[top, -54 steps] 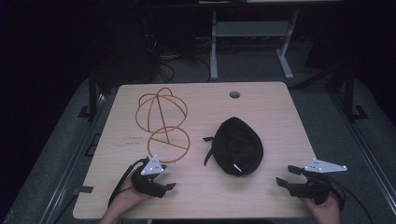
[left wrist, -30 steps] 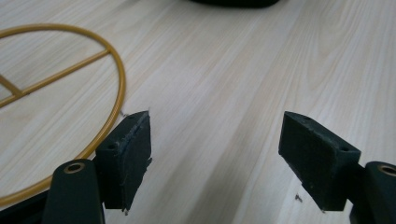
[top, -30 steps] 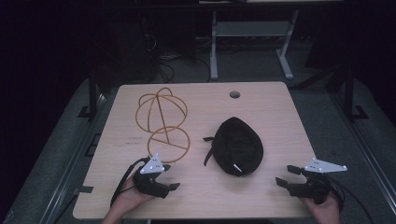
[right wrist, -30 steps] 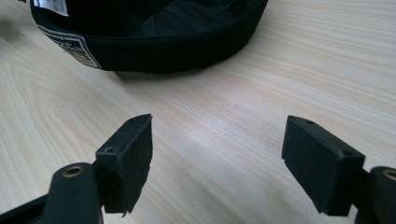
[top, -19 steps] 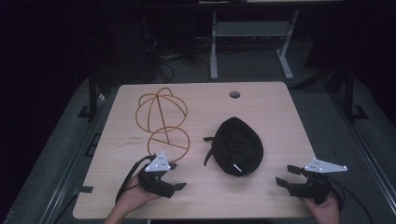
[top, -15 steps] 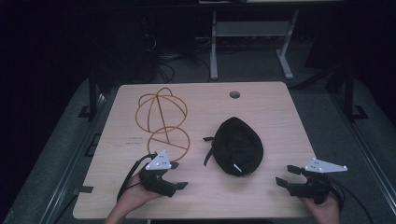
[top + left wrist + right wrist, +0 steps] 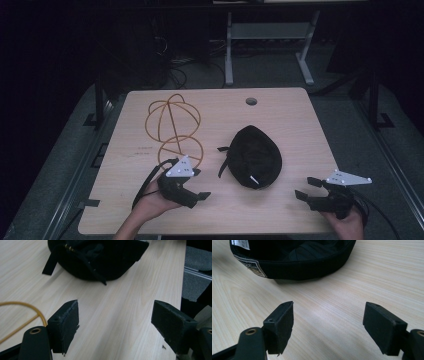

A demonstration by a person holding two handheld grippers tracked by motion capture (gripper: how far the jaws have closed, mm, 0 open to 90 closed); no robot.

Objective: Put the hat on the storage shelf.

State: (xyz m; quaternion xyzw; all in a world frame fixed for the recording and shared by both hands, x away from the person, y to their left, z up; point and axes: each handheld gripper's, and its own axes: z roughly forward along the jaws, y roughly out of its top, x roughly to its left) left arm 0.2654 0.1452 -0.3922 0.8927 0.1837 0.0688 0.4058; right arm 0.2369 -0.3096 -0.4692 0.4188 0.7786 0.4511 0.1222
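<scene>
High view: left gripper (image 7: 199, 189) angled toward black cap (image 7: 253, 156), right gripper (image 7: 308, 189) low, both fingers wide apart.

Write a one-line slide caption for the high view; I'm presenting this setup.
Two open handheld grippers, left gripper and right gripper, flank a black cap beside a wire frame.

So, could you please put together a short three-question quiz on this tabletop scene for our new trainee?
1. True or false: the left gripper is shut on the black cap.
2. Which thing lies nearer the left gripper: A) the orange wire frame, B) the round hole in the table?
3. Fill in: the right gripper has its jaws ____.

Key: 1 false; 2 A; 3 open.
</scene>
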